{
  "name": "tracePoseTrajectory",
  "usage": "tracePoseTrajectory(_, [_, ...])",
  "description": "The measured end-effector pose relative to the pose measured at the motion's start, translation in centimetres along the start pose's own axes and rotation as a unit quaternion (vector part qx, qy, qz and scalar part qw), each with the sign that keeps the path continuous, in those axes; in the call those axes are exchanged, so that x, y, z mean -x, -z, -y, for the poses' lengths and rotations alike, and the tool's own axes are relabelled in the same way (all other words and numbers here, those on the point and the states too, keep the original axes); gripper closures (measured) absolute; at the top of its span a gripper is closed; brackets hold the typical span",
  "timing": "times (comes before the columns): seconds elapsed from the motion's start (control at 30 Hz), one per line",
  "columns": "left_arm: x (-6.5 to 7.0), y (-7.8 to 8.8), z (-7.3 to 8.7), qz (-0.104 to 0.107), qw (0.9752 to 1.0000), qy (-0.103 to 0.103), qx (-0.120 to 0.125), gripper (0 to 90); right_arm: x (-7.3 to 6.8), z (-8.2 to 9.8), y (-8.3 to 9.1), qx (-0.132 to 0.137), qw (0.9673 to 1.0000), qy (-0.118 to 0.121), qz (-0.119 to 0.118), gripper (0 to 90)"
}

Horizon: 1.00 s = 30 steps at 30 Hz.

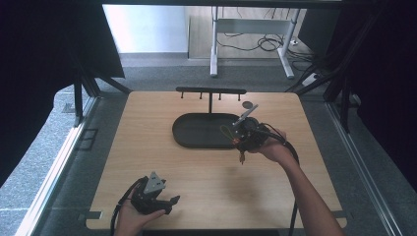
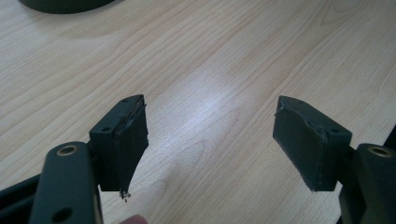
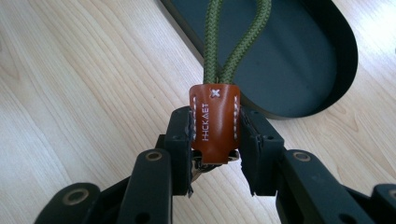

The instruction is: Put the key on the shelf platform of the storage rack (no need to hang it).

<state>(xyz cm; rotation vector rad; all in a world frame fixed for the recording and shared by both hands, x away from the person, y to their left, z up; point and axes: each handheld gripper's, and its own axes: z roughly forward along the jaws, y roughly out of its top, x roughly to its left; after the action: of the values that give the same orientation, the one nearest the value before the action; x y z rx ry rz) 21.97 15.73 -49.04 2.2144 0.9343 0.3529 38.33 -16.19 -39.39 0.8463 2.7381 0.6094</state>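
Right gripper [image 3: 215, 154]: we clamp the brown leather tab [image 3: 214, 123] of the green cord keychain [image 3: 233, 46], above the black tray [image 3: 299, 70].
Left gripper [image 2: 210, 140]: we hold it wide, empty.

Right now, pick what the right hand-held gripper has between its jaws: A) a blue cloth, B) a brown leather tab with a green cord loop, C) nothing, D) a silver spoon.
B: in the right gripper view the right hand-held gripper is shut on the brown leather tab, its green cord loop reaching over the black oval tray.
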Motion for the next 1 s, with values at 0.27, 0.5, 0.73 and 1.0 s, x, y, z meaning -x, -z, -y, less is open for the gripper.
tracePoseTrajectory(0.27, [0.0,0.0,0.0,0.000,1.0000,0.000,0.000,26.9,0.2,-0.8,-0.4,-0.005,1.0000,0.000,0.000,66.8])
tracePoseTrajectory(0.5, [0.0,-0.1,0.0,0.001,1.0000,0.000,-0.001,26.9,0.5,-1.5,-0.7,-0.007,1.0000,-0.002,-0.003,66.8])
tracePoseTrajectory(0.73, [-0.1,-0.2,0.1,0.001,1.0000,0.001,-0.002,27.0,0.8,-1.9,-1.2,-0.008,0.9999,-0.004,-0.005,66.7])
tracePoseTrajectory(1.0, [0.0,-0.2,0.1,0.002,1.0000,0.000,-0.004,27.0,1.0,-2.4,-1.5,-0.004,1.0000,-0.006,-0.006,66.7])
